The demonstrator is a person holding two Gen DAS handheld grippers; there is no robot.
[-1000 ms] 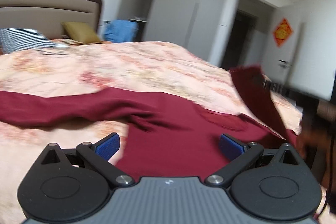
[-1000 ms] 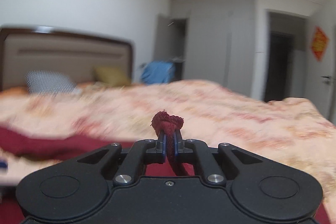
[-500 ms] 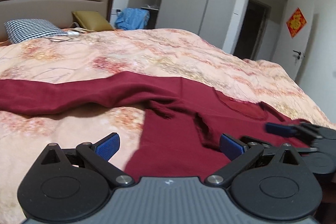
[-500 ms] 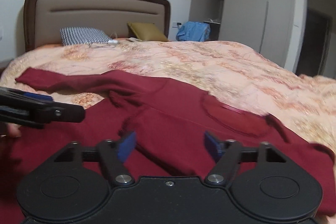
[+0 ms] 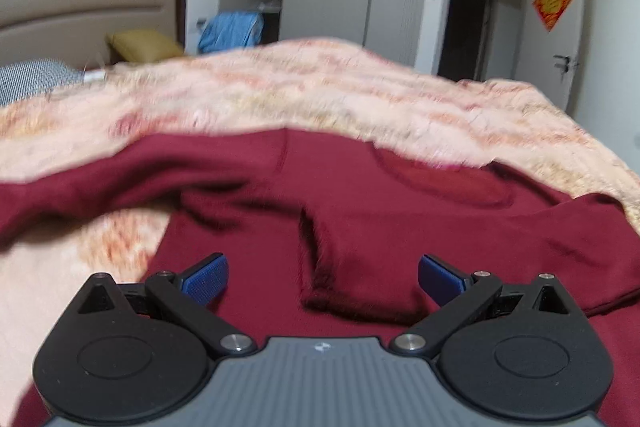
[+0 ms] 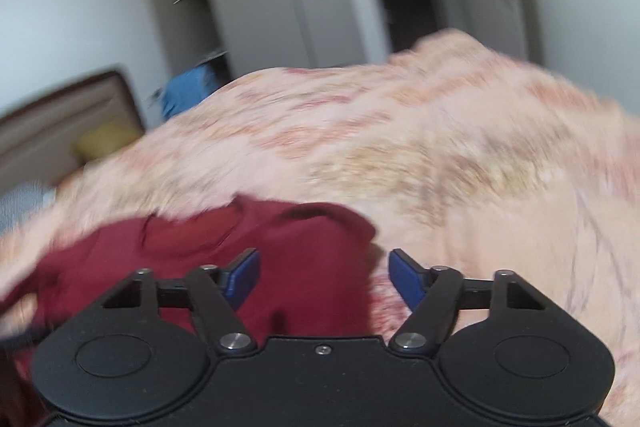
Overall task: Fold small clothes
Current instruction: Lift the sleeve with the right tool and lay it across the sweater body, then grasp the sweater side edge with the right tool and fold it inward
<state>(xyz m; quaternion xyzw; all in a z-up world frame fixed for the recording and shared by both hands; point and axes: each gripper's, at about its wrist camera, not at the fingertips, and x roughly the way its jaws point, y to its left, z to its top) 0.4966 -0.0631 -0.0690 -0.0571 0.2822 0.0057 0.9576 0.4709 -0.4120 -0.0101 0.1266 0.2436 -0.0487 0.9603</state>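
A dark red long-sleeved top [image 5: 360, 211] lies on the bed. One sleeve is folded across its body, its cuff [image 5: 356, 291] near me; the other sleeve [image 5: 80, 187] stretches out to the left. My left gripper [image 5: 323, 277] is open and empty, low over the folded cuff. My right gripper [image 6: 324, 277] is open and empty, over the top's right shoulder edge [image 6: 312, 239] where it meets the quilt. Both views are blurred.
The bed has a peach floral quilt [image 5: 320, 95] [image 6: 460, 155]. A checked pillow [image 5: 36, 79], a mustard cushion [image 5: 144, 45] and a padded headboard [image 5: 80, 11] are at the far left. A blue garment [image 5: 232, 31], wardrobes and a door stand behind.
One second ago my right gripper held a sleeve end up; it has let go, opened, and swung right to the top's shoulder. The sleeve now lies folded across the body. My left gripper stayed open.
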